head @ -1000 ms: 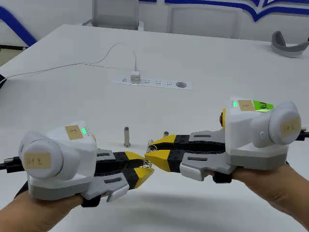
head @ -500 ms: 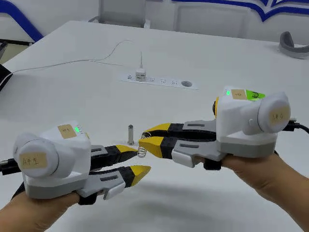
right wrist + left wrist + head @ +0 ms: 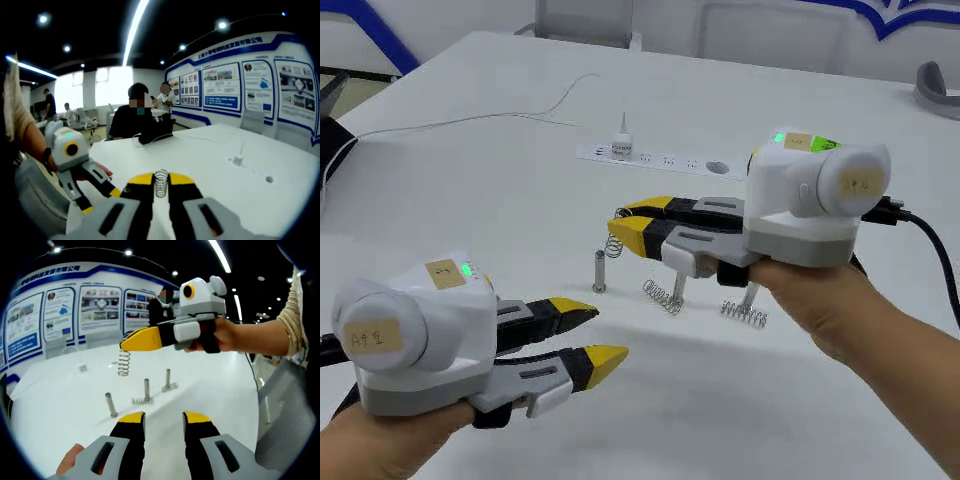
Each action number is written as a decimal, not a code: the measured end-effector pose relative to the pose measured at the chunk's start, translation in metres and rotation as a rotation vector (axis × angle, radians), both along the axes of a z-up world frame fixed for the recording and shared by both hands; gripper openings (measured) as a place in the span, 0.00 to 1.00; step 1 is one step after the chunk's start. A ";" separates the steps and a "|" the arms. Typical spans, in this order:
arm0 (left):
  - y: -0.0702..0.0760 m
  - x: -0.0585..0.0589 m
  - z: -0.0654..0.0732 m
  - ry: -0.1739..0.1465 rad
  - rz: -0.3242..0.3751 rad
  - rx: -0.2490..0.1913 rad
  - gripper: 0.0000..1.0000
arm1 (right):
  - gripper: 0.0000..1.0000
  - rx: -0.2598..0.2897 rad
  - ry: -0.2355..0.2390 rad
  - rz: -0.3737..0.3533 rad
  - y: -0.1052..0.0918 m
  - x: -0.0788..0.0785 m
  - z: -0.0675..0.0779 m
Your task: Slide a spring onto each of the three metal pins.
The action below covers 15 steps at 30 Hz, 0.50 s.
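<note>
Above table [image 3: 470, 200], spring [image 3: 613, 245] is clamped in right gripper [image 3: 613, 226], hanging just above and beside bare pin [image 3: 599, 270]. Left gripper [image 3: 612, 331] is held wide, empty. Judged step: first spring. Next: coil to be centred over pin tip, then lowered.

Wide white bench [image 3: 470, 230]. Near its far edge, a white power strip [image 3: 660, 160] with a plug in it and a thin cable [image 3: 470, 122] trailing off toward the left edge. Beyond the far edge, grey chair backs [image 3: 582, 20]. At the far right corner, a curved grey band [image 3: 935, 95]. White wall [image 3: 239, 65] hung with blue-bordered display boards [image 3: 227, 82]. Dark ceiling [image 3: 200, 20] set with round spotlights [image 3: 43, 19] and a long light strip [image 3: 135, 30]. Bright windows [image 3: 97, 84] at the back; people [image 3: 131, 125] seated past the bench's far end.
</note>
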<state>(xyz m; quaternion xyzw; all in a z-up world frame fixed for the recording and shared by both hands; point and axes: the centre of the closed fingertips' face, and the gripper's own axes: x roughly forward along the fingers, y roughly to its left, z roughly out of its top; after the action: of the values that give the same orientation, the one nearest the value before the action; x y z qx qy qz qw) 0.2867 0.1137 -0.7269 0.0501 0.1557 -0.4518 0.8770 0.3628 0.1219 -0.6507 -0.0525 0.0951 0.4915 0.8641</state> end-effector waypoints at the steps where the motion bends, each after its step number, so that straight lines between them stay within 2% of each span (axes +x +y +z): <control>1: 0.000 0.000 0.000 0.001 0.000 -0.001 0.30 | 0.11 0.001 0.001 -0.002 0.001 0.002 -0.001; 9: 0.002 0.000 -0.003 0.017 0.002 -0.006 0.29 | 0.11 -0.033 0.028 -0.048 0.009 0.031 -0.020; 15: 0.006 0.000 -0.005 0.028 0.009 -0.012 0.30 | 0.12 -0.067 0.053 -0.052 0.016 0.038 -0.037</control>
<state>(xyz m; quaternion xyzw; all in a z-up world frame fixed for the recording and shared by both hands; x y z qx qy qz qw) 0.2866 0.1194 -0.7322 0.0380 0.1654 -0.4494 0.8771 0.4007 0.1377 -0.6873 -0.0658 0.1355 0.4667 0.8715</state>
